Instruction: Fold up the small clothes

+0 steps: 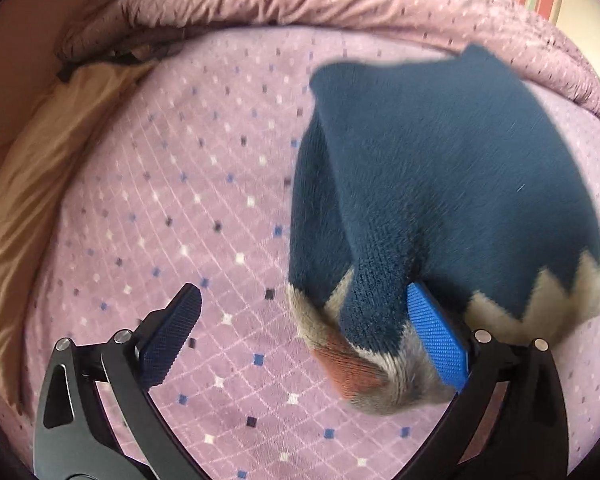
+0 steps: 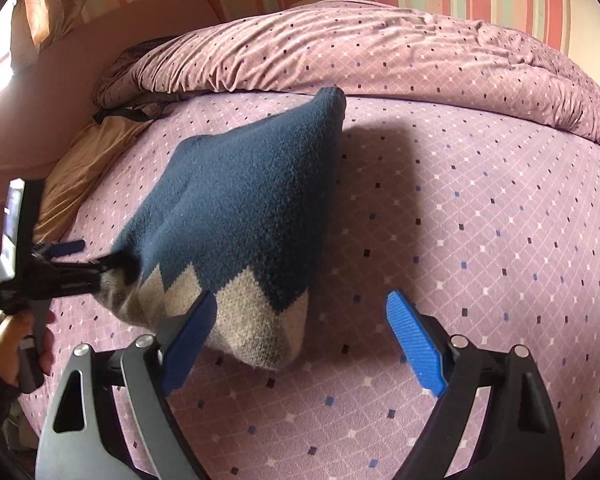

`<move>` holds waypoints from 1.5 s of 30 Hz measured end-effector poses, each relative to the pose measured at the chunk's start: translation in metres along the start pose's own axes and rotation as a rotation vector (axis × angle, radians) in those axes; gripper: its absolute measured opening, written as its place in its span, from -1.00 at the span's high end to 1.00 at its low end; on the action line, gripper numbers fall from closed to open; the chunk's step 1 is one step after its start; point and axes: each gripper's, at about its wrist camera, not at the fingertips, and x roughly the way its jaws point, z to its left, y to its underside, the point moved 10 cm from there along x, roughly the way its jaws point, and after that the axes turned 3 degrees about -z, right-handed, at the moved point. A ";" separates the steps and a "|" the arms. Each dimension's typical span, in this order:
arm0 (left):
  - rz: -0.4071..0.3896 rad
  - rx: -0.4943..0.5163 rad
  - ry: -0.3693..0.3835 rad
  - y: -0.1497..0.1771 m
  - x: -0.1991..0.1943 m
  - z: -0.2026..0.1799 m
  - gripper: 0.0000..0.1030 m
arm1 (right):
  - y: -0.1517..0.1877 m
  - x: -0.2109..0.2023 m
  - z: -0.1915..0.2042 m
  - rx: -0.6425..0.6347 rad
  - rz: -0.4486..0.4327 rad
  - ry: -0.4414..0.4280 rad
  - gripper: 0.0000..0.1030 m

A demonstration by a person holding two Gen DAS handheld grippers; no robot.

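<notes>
Blue ribbed pads on the left gripper (image 1: 304, 336) stand wide apart, nothing pinched; the knitted garment (image 1: 440, 184) only leans against the inside of one finger, its grey and rust hem bunched there, the other finger clear over bare cover. The right gripper (image 2: 300, 344) is open too, the pale zigzag hem of the garment (image 2: 236, 196) draped over its left-side finger and the other finger well apart from the wool. From both sets of jaws the navy body runs away up the bed, hem nearest, the far end toward the rumpled duvet (image 2: 400, 48). It lies on the purple bedspread (image 2: 480, 240), between the two tools. Both look equally near the hem, I'd say.
</notes>
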 end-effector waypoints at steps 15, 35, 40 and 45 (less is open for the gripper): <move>0.039 -0.174 0.290 -0.021 -0.012 0.003 -0.94 | -0.051 0.043 -0.004 0.140 0.064 -0.175 -0.90; 0.105 -0.177 0.411 -0.039 0.017 0.003 -0.94 | -0.044 0.145 0.022 0.327 0.315 -0.357 -0.93; 0.113 -0.195 0.433 -0.045 0.023 0.003 -0.94 | -0.047 0.145 0.029 0.275 0.287 -0.334 -0.85; 0.114 -0.210 0.484 -0.054 0.028 -0.002 -0.94 | -0.049 0.146 0.030 0.260 0.277 -0.328 -0.81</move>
